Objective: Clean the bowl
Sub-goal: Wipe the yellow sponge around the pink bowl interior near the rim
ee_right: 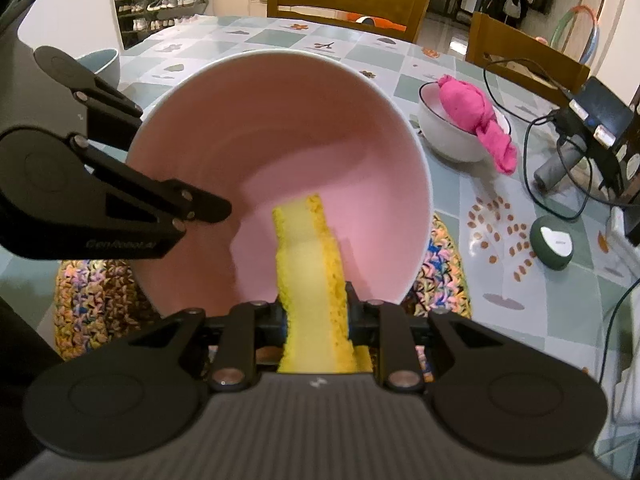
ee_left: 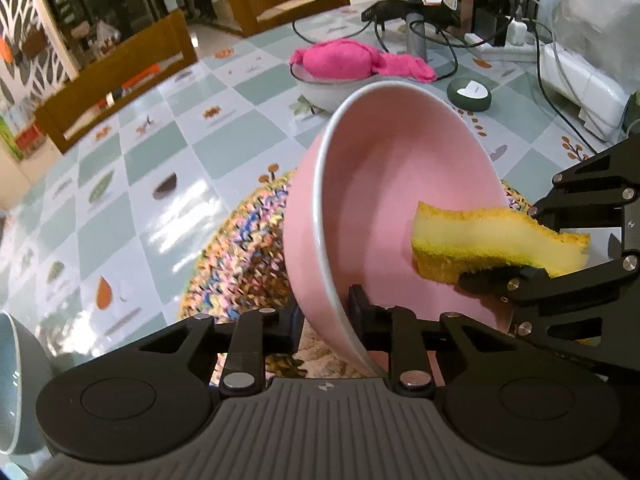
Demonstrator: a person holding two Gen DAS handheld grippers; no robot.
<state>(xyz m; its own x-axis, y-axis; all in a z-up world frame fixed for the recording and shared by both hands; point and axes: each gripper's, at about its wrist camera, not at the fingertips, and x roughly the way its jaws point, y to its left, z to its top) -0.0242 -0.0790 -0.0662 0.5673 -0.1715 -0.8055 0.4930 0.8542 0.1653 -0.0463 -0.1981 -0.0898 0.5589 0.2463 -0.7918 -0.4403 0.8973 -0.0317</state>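
Left wrist view showed the checked table as the largest surface, with a multicoloured woven mat at its near centre. Above the mat the pink bowl was held tipped on edge, its opening turned toward 3 o'clock. The left gripper was clamped on the bowl's lower rim, one finger outside the wall and one inside. A white bowl carrying a pink cloth stood well apart at 12 o'clock, and a small green puck lay near it at 1 o'clock.

In the right wrist view the bowl's cavity faced the camera at 12 o'clock. The right gripper was closed on a yellow sponge, which it squeezed at the near end. The sponge's long axis ran along the gripper's pointing line, from 6 o'clock to 12 o'clock, and its free end reached over the near rim into the lower part of the cavity; whether it pressed on the wall could not be told. The left gripper's linkage entered from 9 o'clock.

By judgement, wiping was in hand. The relation that governed the next stroke was that the bowl's inner wall lay directly ahead of the sponge tip, so the right hand was the working one while the left only steadied the bowl.
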